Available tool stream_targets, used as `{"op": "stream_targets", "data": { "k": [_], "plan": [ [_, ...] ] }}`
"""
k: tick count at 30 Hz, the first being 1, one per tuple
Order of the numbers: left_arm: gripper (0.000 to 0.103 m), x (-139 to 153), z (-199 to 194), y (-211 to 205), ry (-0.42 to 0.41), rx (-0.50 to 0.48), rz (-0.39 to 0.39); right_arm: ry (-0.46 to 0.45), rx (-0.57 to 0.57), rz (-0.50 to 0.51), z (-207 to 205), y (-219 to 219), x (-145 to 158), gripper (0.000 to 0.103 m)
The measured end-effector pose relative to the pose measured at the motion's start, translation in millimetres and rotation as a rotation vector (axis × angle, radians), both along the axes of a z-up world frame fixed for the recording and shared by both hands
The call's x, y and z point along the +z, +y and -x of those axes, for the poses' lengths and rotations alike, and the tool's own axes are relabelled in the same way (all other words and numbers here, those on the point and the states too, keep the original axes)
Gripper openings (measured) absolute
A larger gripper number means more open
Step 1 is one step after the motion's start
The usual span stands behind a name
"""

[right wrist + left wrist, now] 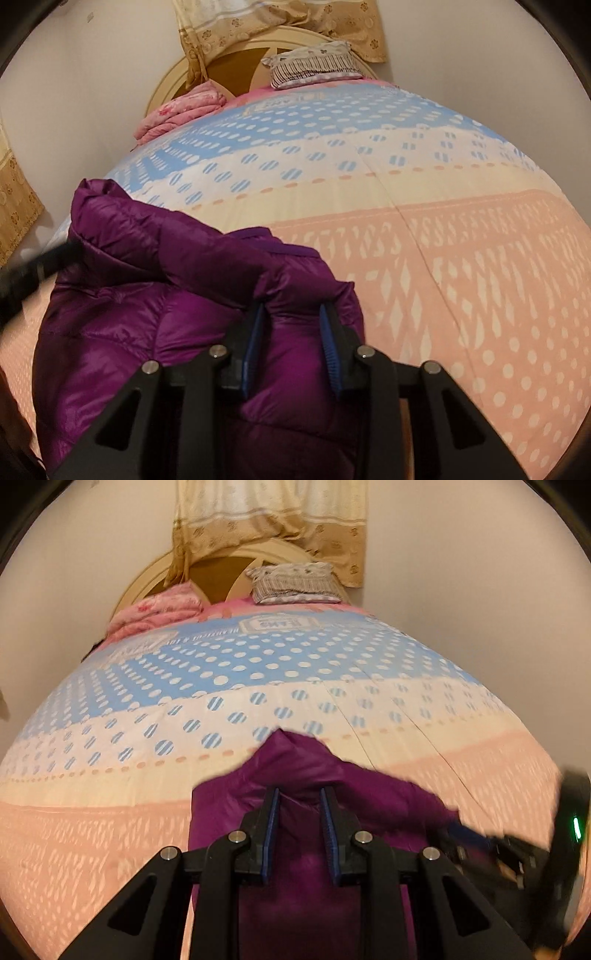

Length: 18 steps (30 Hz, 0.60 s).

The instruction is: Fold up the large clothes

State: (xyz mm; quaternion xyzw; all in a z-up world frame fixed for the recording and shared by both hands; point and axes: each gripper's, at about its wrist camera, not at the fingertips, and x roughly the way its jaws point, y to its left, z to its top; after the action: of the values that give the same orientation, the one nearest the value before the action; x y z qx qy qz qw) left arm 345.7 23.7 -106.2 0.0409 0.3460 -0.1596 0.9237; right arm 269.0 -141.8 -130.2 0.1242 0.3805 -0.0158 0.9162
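There was one purple jacket (155, 295), puffy and shiny, and two grippers. The jacket lay bunched at the bottom of both views, on the near part of the bed (461, 258). The left gripper (300, 794) was clamped on a fold of the jacket (295, 760), with cloth squeezed between its blue pads. The right gripper (291, 310) was clamped on another fold the same way. In the left view the right gripper (517, 849) was a dark blur at the lower right.

The bed had one spotted cover in blue, cream and pink. Near the top of the frame sat one pillow (314, 66), one pink blanket (177, 114) and one curtain (280, 22). Some writing on the cover was upside down and too blurry to read.
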Motion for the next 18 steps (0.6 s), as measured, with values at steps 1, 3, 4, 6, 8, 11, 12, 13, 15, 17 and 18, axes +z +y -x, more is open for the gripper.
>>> {"op": "stream_targets", "data": {
  "k": [1, 3, 4, 6, 8, 11, 12, 13, 15, 17, 18],
  "plan": [
    [0.023, -3.5, -9.9, -2.2, 0.016, 0.005, -0.001, -0.001, 0.0, 0.008, -1.2, 3.5, -1.5, 0.035],
    [0.023, -20.0, -29.5, -10.1, 0.055, 0.02, -0.035, 0.0, 0.002, 0.014, -3.7, 5.4, -2.8, 0.035],
    [0.023, -27.1, -34.6, -14.0, 0.076, 0.02, -0.052, 0.002, 0.004, 0.01, -4.0, 3.8, -3.3, 0.035],
    [0.023, -36.7, -38.4, -20.3, 0.09, 0.011, -0.069, 0.007, 0.009, -0.005, -5.6, 1.3, -5.1, 0.035],
    [0.023, -43.9, -38.9, -21.6, 0.087, 0.015, -0.076, 0.01, 0.012, -0.032, -8.1, 0.2, -7.2, 0.035],
    [0.023, -54.3, -40.1, -22.8, 0.083, 0.02, -0.081, 0.014, 0.016, -0.065, -11.1, -5.0, -9.8, 0.035],
    [0.023, -56.6, -41.4, -21.5, 0.087, 0.022, -0.073, 0.014, 0.016, -0.062, -11.8, -4.4, -9.8, 0.035],
    [0.023, -58.7, -43.4, -20.1, 0.093, 0.024, -0.06, 0.014, 0.017, -0.058, -11.7, -3.2, -9.7, 0.035],
    [0.023, -62.9, -46.5, -19.4, 0.107, 0.026, -0.048, 0.016, 0.019, -0.067, -13.4, -3.8, -10.8, 0.035],
    [0.023, -65.2, -46.4, -23.2, 0.104, 0.03, -0.064, 0.016, 0.022, -0.083, -13.4, -5.0, -12.3, 0.035],
    [0.023, -67.0, -47.0, -25.4, 0.099, 0.032, -0.073, 0.016, 0.022, -0.085, -13.2, -5.5, -12.7, 0.035]
  ]
}}
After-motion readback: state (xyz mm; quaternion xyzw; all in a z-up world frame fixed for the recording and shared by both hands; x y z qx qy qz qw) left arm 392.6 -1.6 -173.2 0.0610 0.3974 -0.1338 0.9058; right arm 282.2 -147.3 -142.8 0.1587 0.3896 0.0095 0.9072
